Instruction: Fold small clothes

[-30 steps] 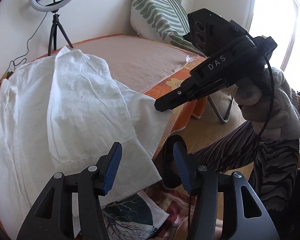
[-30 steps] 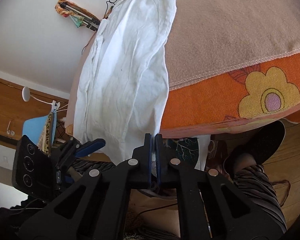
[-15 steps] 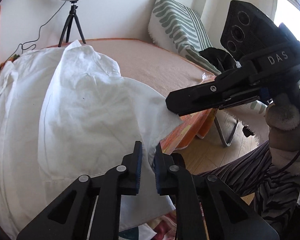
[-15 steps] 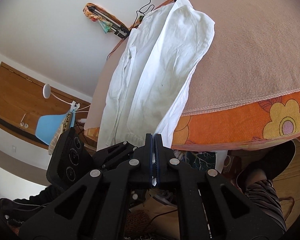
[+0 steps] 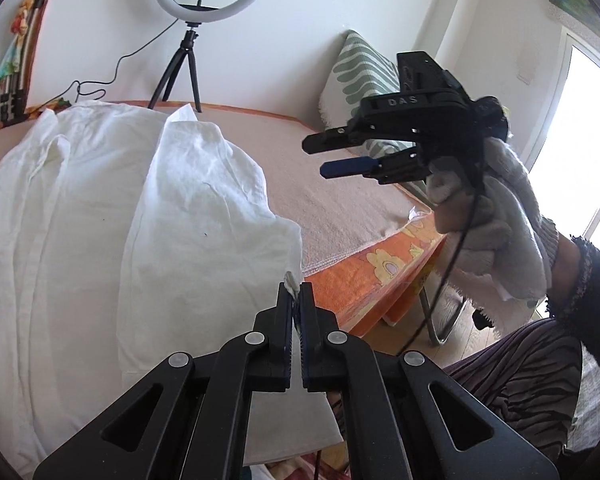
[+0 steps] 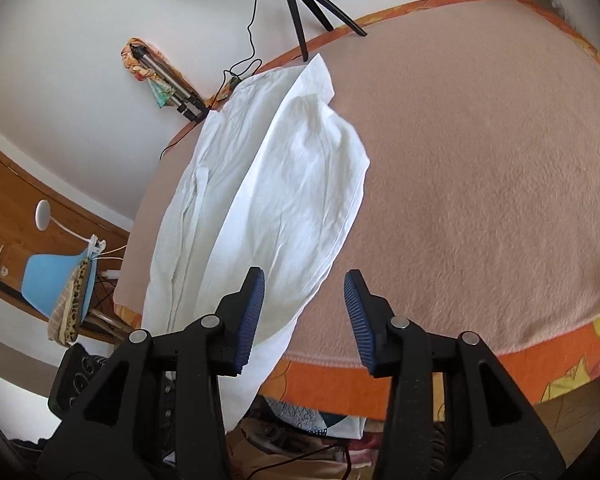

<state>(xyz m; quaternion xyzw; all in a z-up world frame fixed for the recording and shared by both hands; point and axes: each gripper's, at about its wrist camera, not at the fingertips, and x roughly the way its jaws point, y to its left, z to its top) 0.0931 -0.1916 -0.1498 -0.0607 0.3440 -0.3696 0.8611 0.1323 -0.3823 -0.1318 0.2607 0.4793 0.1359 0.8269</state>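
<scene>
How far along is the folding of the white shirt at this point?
Early. Done: one lengthwise side of the white shirt lies folded over its middle on the bed. In hand: the left gripper is shut on the shirt's near hem corner; the right gripper is empty, its jaws opening. Left: the other side and the crosswise folds; the hem hangs over the edge.

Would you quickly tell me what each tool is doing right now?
Left tool: shut on the edge of the white shirt.
Right tool: jaws opening, nothing between them; it has let go of the shirt.
</scene>
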